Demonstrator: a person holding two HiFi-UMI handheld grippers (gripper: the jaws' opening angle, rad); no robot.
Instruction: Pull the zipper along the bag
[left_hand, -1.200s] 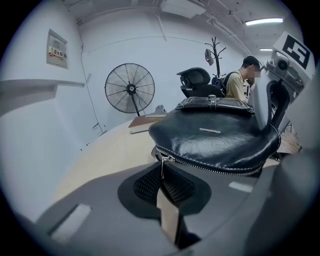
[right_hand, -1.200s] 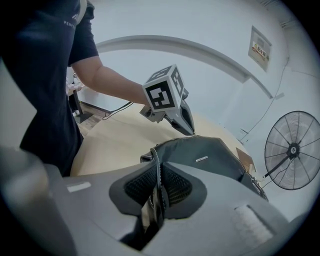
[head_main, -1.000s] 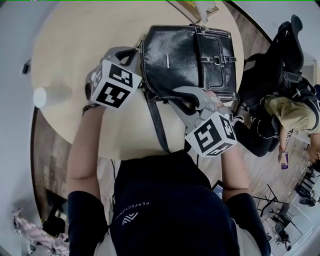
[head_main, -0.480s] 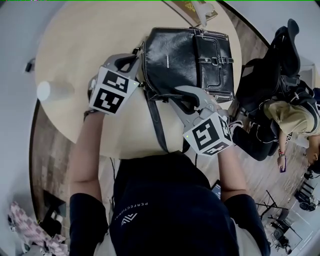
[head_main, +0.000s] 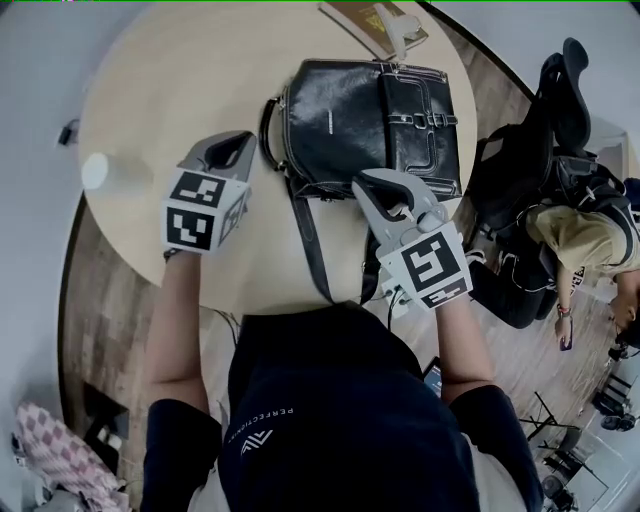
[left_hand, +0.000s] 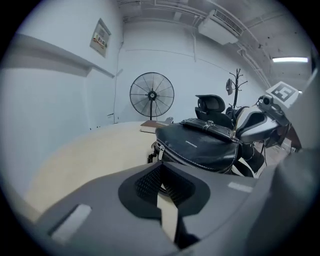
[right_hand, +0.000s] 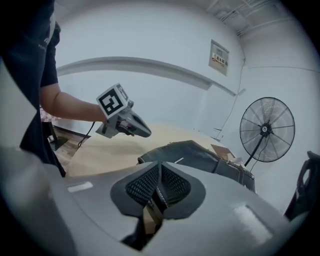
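One strap (in shut right tongs)

White print on dark shirt, reads roughly "PERFECT…", remaining letters unclear, wall notice, lettering too small to read

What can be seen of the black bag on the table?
The bag is glossy black and leather-looking, with pale stitching, a buckled front flap and a silver zipper that looks closed. It lies flat on the round table, its strap trailing to the near edge. The right gripper, its jaws just closing, pinches what looks like that strap.
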